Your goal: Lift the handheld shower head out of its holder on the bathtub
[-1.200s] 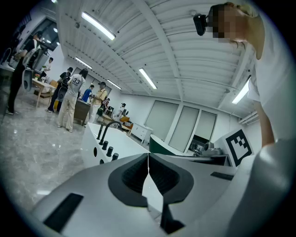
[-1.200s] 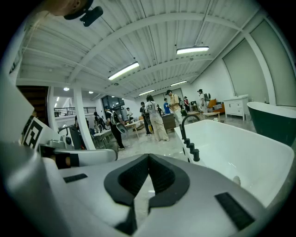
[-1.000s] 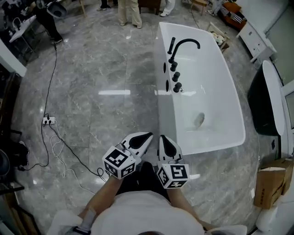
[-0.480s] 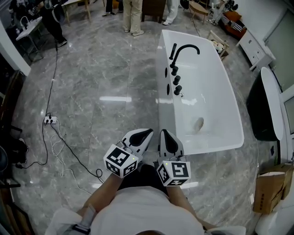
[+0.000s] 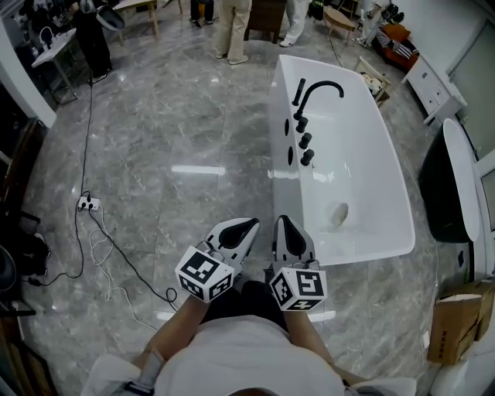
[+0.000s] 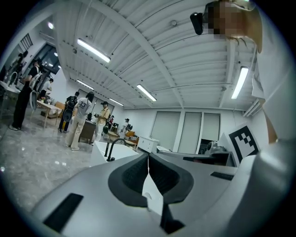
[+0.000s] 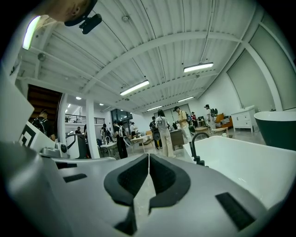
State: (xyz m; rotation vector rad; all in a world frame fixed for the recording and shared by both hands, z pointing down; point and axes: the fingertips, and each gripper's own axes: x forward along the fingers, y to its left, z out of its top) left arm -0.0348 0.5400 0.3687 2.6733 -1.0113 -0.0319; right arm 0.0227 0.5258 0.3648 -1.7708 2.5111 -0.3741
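The white bathtub (image 5: 387,166) stands on the marble floor ahead and to the right. On its left rim rise a black arched faucet (image 5: 319,87), a black handheld shower head (image 5: 298,91) upright in its holder, and three black knobs (image 5: 305,141). My left gripper (image 5: 251,226) and right gripper (image 5: 279,221) hover side by side, level, short of the tub's near end, both shut with nothing between the pads. The left gripper (image 6: 148,157) view shows the faucet (image 6: 111,149) far off. The right gripper (image 7: 149,157) view shows the tub (image 7: 240,162) and faucet (image 7: 196,143) ahead on the right.
A power strip (image 5: 87,203) with trailing cables lies on the floor at left. Several people (image 5: 232,23) stand at the far end near tables. A dark tub (image 5: 452,178), a white cabinet (image 5: 433,81) and a cardboard box (image 5: 452,313) line the right side.
Both grippers stay shut and side by side. In the head view the bathtub has drifted slightly lower and to the right, and the grippers sit a little lower in the picture.
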